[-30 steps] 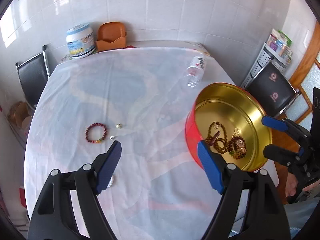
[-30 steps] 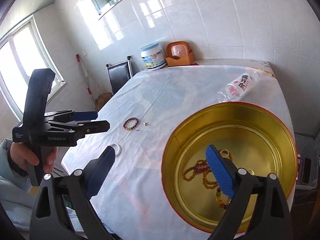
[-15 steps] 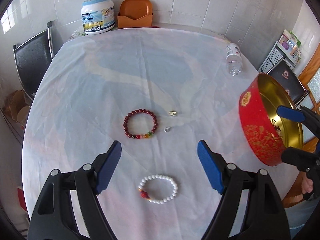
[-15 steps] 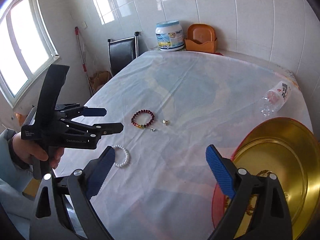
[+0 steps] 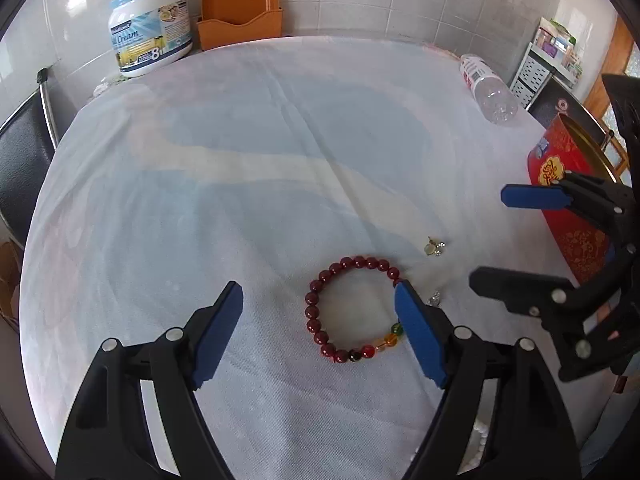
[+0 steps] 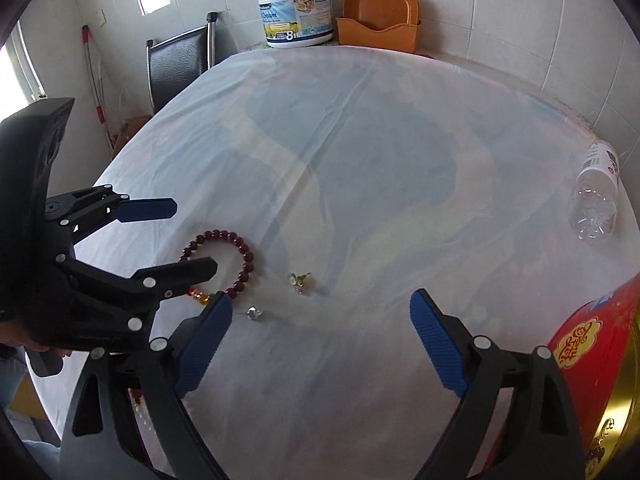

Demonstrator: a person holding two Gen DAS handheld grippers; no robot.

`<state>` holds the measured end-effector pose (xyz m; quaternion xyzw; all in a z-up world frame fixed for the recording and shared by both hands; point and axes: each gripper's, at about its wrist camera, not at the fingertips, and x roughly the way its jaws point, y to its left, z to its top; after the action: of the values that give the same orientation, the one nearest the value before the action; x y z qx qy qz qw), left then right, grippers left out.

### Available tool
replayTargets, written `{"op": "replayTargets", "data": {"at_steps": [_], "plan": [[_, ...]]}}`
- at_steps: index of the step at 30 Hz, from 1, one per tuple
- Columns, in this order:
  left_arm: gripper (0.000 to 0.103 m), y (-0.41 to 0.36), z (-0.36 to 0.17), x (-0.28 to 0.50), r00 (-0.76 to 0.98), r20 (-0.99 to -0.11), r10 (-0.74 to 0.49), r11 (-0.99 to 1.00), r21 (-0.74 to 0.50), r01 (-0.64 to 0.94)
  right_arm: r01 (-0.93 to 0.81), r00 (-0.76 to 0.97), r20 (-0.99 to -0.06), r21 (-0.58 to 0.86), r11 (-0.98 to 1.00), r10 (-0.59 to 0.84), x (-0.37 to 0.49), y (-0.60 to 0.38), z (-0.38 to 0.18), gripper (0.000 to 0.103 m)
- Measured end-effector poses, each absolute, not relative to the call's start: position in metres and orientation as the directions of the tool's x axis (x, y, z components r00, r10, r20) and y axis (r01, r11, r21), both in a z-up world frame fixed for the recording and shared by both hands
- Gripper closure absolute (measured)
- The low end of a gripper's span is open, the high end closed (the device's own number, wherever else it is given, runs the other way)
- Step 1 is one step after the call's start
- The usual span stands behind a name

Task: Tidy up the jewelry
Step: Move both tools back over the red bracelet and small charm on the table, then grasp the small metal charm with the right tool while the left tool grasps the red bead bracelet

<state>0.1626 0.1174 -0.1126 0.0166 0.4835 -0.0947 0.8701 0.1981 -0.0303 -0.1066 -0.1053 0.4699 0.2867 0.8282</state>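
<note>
Beaded bracelet lies on the table at lower centre, two small earrings to its right; tin at right edge; bottle upper right; tub and holder along the top.

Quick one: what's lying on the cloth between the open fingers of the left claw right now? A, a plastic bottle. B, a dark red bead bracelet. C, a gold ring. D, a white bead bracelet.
B: the dark red bead bracelet lies flat on the cloth inside the open left claw, not gripped.
</note>
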Motion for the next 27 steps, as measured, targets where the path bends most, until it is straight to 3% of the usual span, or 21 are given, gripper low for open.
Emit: {"op": "replayTargets", "data": {"at_steps": [4,6,8,10,11,13,14,15,21,27], "plan": [[0.026,0.121,-0.121,0.166,0.528,-0.835,-0.154,0.978,-0.054,0.2,-0.55,0.382,-0.857,0.091,0.83,0.347,0.209,-0.026,-0.12,0.032],[0.026,0.12,-0.121,0.165,0.54,-0.828,-0.152,0.977,-0.041,0.211,-0.563,0.376,-0.857,0.09,0.821,0.352,0.208,-0.022,-0.123,0.046],[0.036,0.117,-0.122,0.163,0.552,-0.824,-0.127,0.975,-0.002,0.222,-0.587,0.383,-0.853,0.073,0.807,0.356,0.205,-0.017,-0.124,0.047],[0.054,0.115,-0.121,0.162,0.562,-0.818,-0.123,0.971,0.018,0.239,-0.612,0.394,-0.848,0.045,0.789,0.354,0.202,-0.011,-0.125,0.048],[0.058,0.115,-0.12,0.161,0.561,-0.817,-0.131,0.971,0.009,0.239,-0.623,0.404,-0.846,0.024,0.782,0.348,0.2,-0.008,-0.126,0.053],[0.082,0.116,-0.118,0.161,0.56,-0.816,-0.143,0.971,-0.006,0.239,-0.645,0.419,-0.838,-0.002,0.764,0.351,0.196,-0.003,-0.126,0.075],[0.088,0.114,-0.118,0.16,0.557,-0.817,-0.149,0.97,-0.011,0.244,-0.659,0.417,-0.837,-0.01,0.752,0.354,0.193,0.0,-0.126,0.09],[0.095,0.113,-0.117,0.159,0.552,-0.82,-0.152,0.969,-0.012,0.249,-0.669,0.419,-0.839,-0.027,0.743,0.347,0.191,0.004,-0.126,0.09],[0.096,0.112,-0.092,0.146,0.56,-0.804,-0.201,0.968,-0.076,0.239,-0.663,0.414,-0.822,0.022,0.748,0.391,0.181,-0.003,-0.108,0.091],[0.096,0.096,-0.055,0.127,0.608,-0.773,-0.183,0.971,-0.045,0.235,-0.676,0.446,-0.77,0.044,0.736,0.456,0.16,-0.023,-0.07,0.091]]}}
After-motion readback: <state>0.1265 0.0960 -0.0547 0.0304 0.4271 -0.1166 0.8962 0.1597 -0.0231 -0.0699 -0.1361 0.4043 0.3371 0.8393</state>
